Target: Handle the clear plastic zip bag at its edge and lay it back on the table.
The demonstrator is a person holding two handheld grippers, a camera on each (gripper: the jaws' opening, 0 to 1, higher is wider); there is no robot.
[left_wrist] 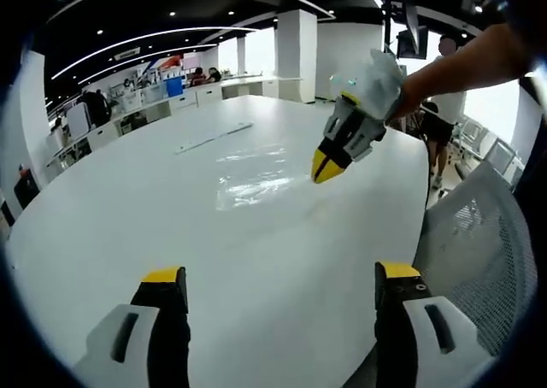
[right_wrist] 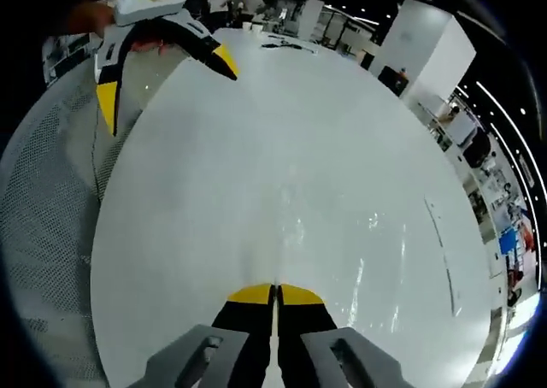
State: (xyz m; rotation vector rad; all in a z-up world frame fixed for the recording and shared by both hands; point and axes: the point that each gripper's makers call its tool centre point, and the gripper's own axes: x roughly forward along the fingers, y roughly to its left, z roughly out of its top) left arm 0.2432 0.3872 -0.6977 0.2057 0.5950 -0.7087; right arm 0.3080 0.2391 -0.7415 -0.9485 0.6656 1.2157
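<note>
The clear zip bag (left_wrist: 256, 183) lies flat and shiny on the white table (left_wrist: 171, 217). My right gripper (left_wrist: 325, 170) reaches in from the right with a hand behind it. Its yellow tips are pressed together at the bag's right edge, just above the tabletop. In the right gripper view the right gripper (right_wrist: 275, 294) is shut, and a crease of the bag (right_wrist: 329, 234) runs into its tips. My left gripper (left_wrist: 280, 273) hovers near the table's front edge with its jaws wide apart and nothing between them. From the right gripper view, the left gripper (right_wrist: 167, 85) shows at the top left, open.
A long thin strip (left_wrist: 214, 138) lies on the table beyond the bag. A grey mesh chair (left_wrist: 479, 234) stands at the table's right edge. A person (left_wrist: 436, 132) stands behind it. Desks and a white pillar (left_wrist: 295, 55) line the back.
</note>
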